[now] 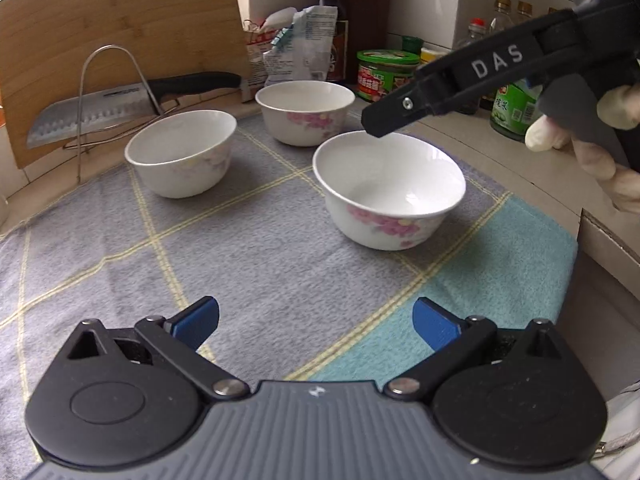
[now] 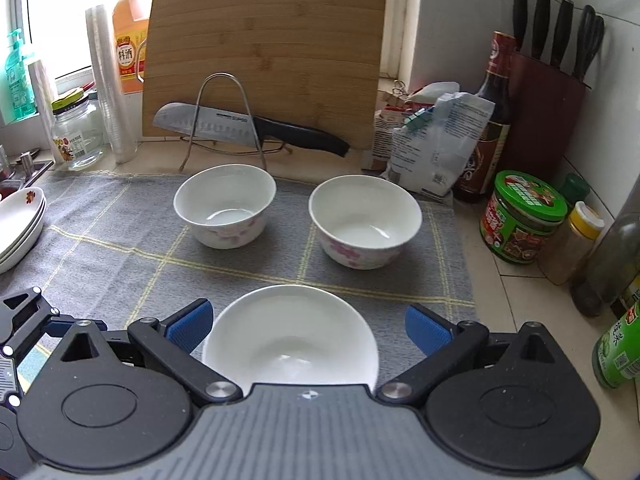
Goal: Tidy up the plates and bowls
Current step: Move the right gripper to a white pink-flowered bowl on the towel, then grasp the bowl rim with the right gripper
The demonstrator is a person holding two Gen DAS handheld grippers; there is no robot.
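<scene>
White bowls [image 2: 290, 336], pink floral print

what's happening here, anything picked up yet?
Nothing held yet. A person works two handheld grippers over a grey checked mat carrying three white floral bowls. The right gripper hovers with its jaws open around the nearest bowl; whether the pads touch it is unclear. The left gripper hangs open over bare mat. The other two bowls sit apart, and stacked plates wait at the mat's left edge.
</scene>
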